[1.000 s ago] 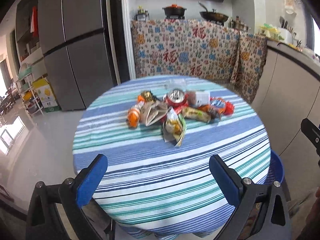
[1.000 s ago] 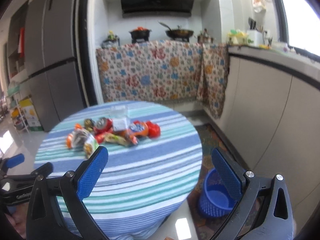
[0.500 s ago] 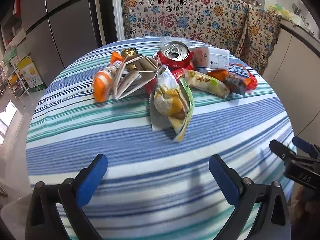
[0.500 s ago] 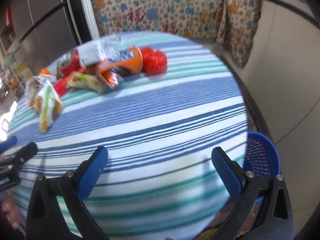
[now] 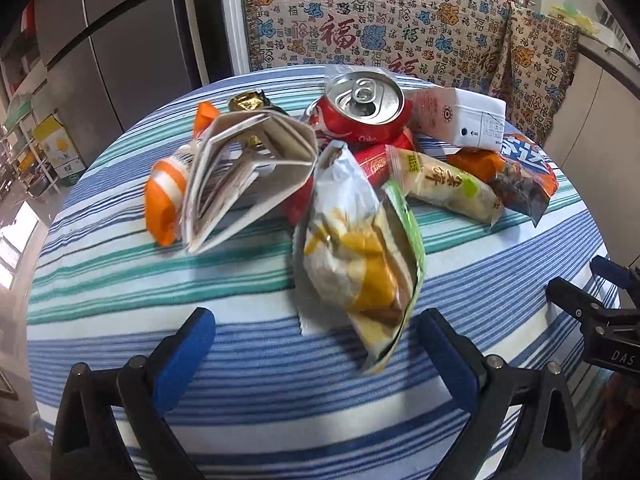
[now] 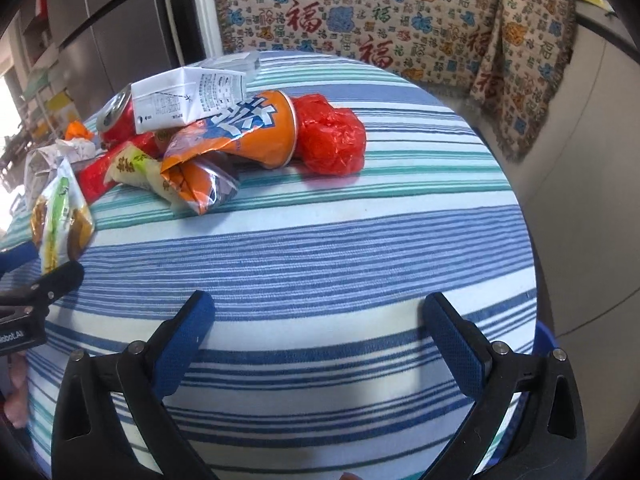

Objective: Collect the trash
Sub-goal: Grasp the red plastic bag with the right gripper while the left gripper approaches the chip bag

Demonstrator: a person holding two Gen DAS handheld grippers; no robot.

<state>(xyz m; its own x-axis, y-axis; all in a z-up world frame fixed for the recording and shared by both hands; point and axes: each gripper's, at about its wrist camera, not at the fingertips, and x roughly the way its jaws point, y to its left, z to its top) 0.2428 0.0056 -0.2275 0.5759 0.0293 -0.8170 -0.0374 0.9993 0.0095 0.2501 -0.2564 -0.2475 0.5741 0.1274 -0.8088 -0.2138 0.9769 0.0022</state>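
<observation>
Striped blue, teal and white cloth is covering the round table [image 5: 120, 288] that we are looking down on, with a patterned fabric hanging [image 5: 360, 20] across the top of both views and a grey refrigerator [image 5: 120, 40] at the upper left. We are seeing the trash heaped at the centre of the left wrist view: a red soda can [image 5: 360, 112] standing upright, a white carton [image 5: 456, 120] just beside it to the right, a folded cardboard piece [image 5: 244, 176] leaning left of centre, and a yellow-green snack bag [image 5: 360, 264] lying nearest the lens. Our left hand-held gripper [image 5: 316, 344] is hovering with its blue pads spread wide, the snack bag's lower end reaching between them without touching either. In the right wrist view the pile is sitting at the upper left, where an orange paper cup [image 6: 256, 132] is lying on its side against a crumpled red bag [image 6: 332, 140]. Our right hand-held gripper [image 6: 320, 332] is also spread wide over bare cloth, well apart from the pile. A blue basket [image 6: 546, 340] is peeking out at the lower right edge of the table.
</observation>
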